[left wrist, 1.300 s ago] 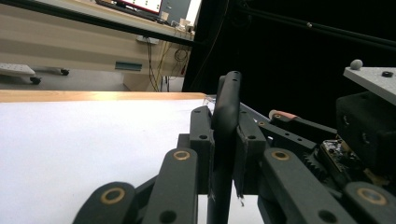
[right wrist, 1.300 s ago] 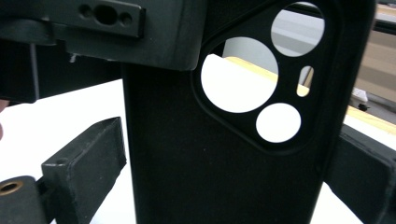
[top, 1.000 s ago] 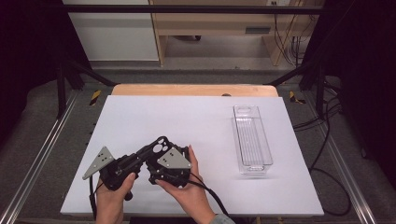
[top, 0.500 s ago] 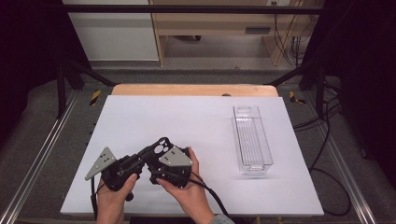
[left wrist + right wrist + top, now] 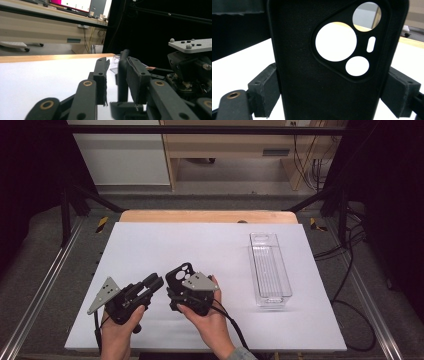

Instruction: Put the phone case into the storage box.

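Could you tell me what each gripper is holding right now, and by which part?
The right gripper clamps the black phone case across its two long side edges. The left gripper has just been opening; the case's edge stands between its jaws, unpressed.

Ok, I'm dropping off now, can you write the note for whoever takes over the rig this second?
Right gripper: shut on the black phone case, fingers across its width.
Left gripper: fingers have just been opening; the case's edge stands between them, unclamped.
Clear tray: empty, on the right of the table.
Done: the right gripper alone grips the case.
Left: probably moving the case to the tray.
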Motion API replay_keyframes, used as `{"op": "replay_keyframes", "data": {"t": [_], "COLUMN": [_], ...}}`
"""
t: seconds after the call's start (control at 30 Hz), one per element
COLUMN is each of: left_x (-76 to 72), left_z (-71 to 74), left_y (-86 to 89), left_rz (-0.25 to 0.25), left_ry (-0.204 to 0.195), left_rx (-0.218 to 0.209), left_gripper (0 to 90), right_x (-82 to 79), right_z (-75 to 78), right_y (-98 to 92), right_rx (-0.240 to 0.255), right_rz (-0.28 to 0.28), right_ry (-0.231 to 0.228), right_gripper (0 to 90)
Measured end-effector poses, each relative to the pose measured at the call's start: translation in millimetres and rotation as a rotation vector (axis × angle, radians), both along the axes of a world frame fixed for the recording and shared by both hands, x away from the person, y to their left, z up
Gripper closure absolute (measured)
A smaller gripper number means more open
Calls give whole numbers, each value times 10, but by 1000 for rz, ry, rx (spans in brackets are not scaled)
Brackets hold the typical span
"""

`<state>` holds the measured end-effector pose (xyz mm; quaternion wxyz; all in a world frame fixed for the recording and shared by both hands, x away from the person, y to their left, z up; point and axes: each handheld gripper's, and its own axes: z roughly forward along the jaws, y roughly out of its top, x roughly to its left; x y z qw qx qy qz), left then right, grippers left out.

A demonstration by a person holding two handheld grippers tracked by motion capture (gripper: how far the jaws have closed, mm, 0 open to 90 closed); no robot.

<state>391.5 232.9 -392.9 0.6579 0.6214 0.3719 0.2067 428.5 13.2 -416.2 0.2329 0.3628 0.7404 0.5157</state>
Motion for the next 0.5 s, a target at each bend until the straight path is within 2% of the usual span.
{"op": "replay_keyframes", "data": {"t": [0.13,0.17,0.23,0.3,0.33,0.37,0.47,0.5], "left_x": [16,22,35,54,64,87,112,125], "left_z": [2,-1,-12,-35,-49,-84,-123,-142], "left_y": [50,61,77,100,110,129,153,164], "left_rz": [45,58,86,107,119,149,168,177], "left_ry": [-12,-17,-23,-20,-16,-9,-2,0], "left_rx": [22,39,68,83,91,104,119,133], "left_gripper": [609,566,538,460,460,400,327,327], "right_x": [42,63,71,98,98,114,144,144], "right_z": [14,21,25,33,33,37,43,43], "right_y": [-78,-118,-136,-201,-201,-251,-317,-317], "right_rx": [10,13,18,30,30,42,55,55], "right_rz": [-25,-32,-38,-51,-51,-52,-67,-67], "right_ry": [4,2,5,0,0,-3,-2,-2], "right_gripper": [144,144,144,144,144,144,145,145]}}
